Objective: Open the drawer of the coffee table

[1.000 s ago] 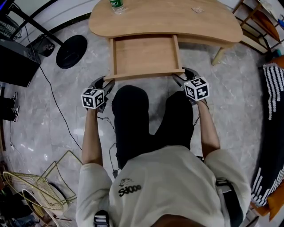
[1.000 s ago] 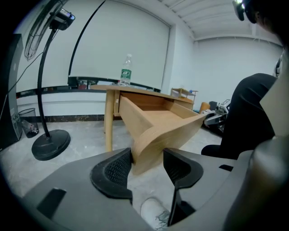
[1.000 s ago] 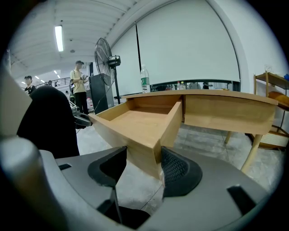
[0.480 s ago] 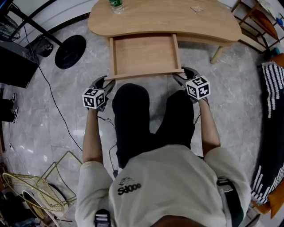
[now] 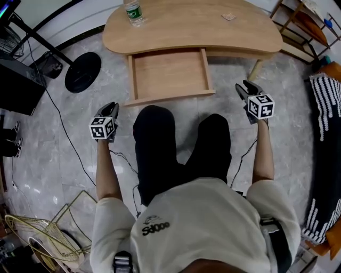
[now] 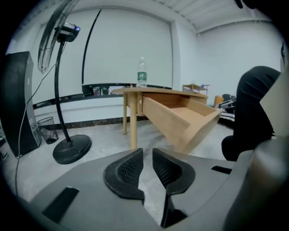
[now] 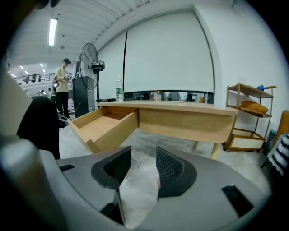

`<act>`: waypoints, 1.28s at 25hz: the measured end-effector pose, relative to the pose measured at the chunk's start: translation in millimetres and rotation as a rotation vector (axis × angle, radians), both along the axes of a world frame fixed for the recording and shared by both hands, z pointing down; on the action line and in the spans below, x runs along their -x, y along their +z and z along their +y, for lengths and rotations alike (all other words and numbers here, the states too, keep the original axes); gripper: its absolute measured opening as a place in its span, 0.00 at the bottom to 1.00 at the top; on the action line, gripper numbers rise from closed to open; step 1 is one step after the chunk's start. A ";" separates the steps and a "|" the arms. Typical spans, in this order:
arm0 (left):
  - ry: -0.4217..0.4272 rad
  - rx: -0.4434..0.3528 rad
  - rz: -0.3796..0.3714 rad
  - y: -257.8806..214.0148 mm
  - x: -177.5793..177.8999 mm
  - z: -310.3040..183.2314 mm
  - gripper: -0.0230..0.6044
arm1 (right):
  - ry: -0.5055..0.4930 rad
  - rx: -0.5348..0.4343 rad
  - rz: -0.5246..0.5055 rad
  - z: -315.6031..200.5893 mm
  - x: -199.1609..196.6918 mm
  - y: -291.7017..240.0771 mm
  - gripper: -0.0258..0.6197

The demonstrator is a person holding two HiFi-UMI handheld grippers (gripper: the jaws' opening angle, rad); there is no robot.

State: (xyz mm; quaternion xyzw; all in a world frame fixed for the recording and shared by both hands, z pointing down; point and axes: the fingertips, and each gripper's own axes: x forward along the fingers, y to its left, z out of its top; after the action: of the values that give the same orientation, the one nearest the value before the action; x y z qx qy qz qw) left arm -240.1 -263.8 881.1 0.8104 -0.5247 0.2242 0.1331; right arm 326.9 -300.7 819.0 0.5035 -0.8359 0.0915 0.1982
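The light wooden coffee table [image 5: 213, 26] stands at the top of the head view. Its drawer [image 5: 168, 72] is pulled out toward me and is empty inside. My left gripper [image 5: 111, 109] hangs over the floor left of the drawer's front corner, clear of it. Its jaws have just been closing to a narrow gap with nothing between them [image 6: 148, 164]. My right gripper [image 5: 244, 88] is off to the right of the drawer, below the tabletop's edge. Its jaws have also been closing, stand apart and are empty [image 7: 143, 164]. Each gripper view shows the drawer [image 6: 180, 119] [image 7: 101, 124] from one side.
A water bottle [image 5: 133, 11] stands on the table's left end. A black fan base [image 5: 82, 72] and cable lie on the floor at left, and a wire frame [image 5: 48, 234] at bottom left. A wooden shelf [image 7: 246, 117] stands at right. The person's black-trousered legs [image 5: 181, 149] sit before the drawer.
Both grippers have left the drawer's front corners and swung outward, the left one to the left and the right one to the right. Their jaws are narrower than before.
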 end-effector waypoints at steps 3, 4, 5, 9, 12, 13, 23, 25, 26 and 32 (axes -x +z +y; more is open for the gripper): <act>-0.049 -0.055 -0.034 -28.5 9.7 -16.8 0.12 | 0.042 -0.068 0.017 -14.1 -7.8 -26.2 0.27; -0.058 -0.078 -0.048 -40.7 10.1 -23.0 0.11 | 0.050 -0.103 0.023 -18.7 -5.9 -37.7 0.24; -0.063 -0.103 -0.057 -53.9 8.6 -29.0 0.11 | 0.054 -0.143 0.031 -23.0 -1.8 -50.1 0.17; -0.039 -0.206 -0.086 -107.3 -9.0 -44.9 0.07 | 0.020 -0.264 0.042 -33.7 33.8 -96.5 0.05; 0.008 -0.280 -0.087 -145.5 -30.8 -55.5 0.07 | -0.026 -0.310 0.048 -42.3 65.2 -126.6 0.05; 0.027 -0.302 -0.081 -155.4 -39.9 -60.3 0.07 | -0.043 -0.322 0.049 -45.7 74.8 -135.6 0.05; 0.204 -0.373 -0.148 -201.2 -120.9 -97.1 0.07 | -0.177 -0.372 0.067 -64.0 147.7 -170.1 0.05; 0.211 -0.390 -0.104 -211.9 -128.1 -99.3 0.07 | -0.191 -0.375 0.083 -65.6 158.7 -168.6 0.05; 0.206 -0.395 -0.088 -216.2 -128.1 -100.8 0.07 | -0.198 -0.375 0.085 -66.6 164.9 -167.9 0.05; 0.205 -0.418 -0.046 -233.4 -121.8 -112.3 0.07 | -0.216 -0.389 0.085 -84.6 191.5 -170.1 0.05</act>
State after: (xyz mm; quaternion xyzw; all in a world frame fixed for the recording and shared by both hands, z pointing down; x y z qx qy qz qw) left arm -118.3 -376.1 647.7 0.8640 -0.4775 0.1417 -0.0730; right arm 135.3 -385.4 648.9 0.4431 -0.8779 -0.1144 0.1408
